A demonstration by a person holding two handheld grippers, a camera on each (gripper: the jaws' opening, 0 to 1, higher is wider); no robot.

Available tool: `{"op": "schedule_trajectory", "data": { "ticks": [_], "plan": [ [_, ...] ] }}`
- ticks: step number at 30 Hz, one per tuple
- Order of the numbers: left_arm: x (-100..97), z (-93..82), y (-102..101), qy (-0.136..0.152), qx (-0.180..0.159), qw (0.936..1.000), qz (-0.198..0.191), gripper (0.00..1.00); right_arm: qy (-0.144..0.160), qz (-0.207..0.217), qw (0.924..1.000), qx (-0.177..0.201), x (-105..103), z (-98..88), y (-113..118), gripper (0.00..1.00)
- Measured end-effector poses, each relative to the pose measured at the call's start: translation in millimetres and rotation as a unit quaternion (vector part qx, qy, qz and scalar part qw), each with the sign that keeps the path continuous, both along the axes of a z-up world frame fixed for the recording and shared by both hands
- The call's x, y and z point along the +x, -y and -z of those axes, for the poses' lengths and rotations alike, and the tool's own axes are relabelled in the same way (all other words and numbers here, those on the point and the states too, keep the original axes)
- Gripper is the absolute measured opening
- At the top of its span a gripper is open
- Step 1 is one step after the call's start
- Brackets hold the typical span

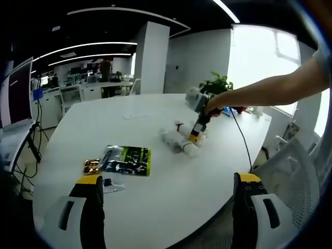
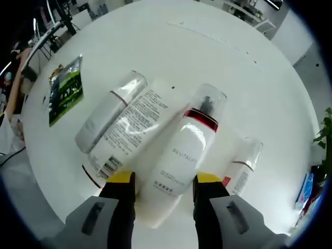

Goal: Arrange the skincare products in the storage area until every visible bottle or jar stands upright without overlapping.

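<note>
Several skincare products lie flat in a cluster on the white table (image 2: 249, 67). A white pump bottle with a red band (image 2: 189, 145) lies between the jaws of my right gripper (image 2: 165, 179), which press on its two sides. To its left lies a white tube (image 2: 132, 129), then a grey-white bottle (image 2: 106, 114). A small bottle (image 2: 243, 163) lies to the right. In the left gripper view the cluster (image 1: 179, 141) sits mid-table with the right gripper (image 1: 197, 132) down on it. My left gripper (image 1: 168, 181) hangs open and holds nothing, well short of the cluster.
A green and black packet (image 1: 127, 158) lies near the left gripper, with a gold item (image 1: 92, 166) and a small clear sachet (image 1: 111, 184) beside it. A potted plant (image 1: 217, 83) stands at the table's far side. A person's arm (image 1: 270, 88) reaches in from the right.
</note>
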State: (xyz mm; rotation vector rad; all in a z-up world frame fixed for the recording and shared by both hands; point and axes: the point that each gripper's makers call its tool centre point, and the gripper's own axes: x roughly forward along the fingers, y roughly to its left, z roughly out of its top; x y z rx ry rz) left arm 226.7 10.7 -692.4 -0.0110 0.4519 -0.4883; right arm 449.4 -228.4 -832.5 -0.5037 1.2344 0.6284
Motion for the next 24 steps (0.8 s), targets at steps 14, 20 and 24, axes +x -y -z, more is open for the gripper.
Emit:
{"op": "schedule_trajectory", "data": {
  "ticks": [14,20,24],
  "plan": [
    [-1.9,1.9,6,-0.007,-0.008,0.9999,0.011,0.97,0.019,0.051,0.9984,0.013,-5,-2.0,1,0.37],
    [-5.1,4.0,10,-0.015,-0.013,0.9995,0.022,0.97,0.036,0.090,0.9949,0.027,-11,-3.2,0,0.30],
    [-5.2,1.3,12,-0.007,-0.008,0.9995,0.029,0.97,0.032,0.085,0.9956,0.025,-17,-2.5,0,0.29]
  ]
}}
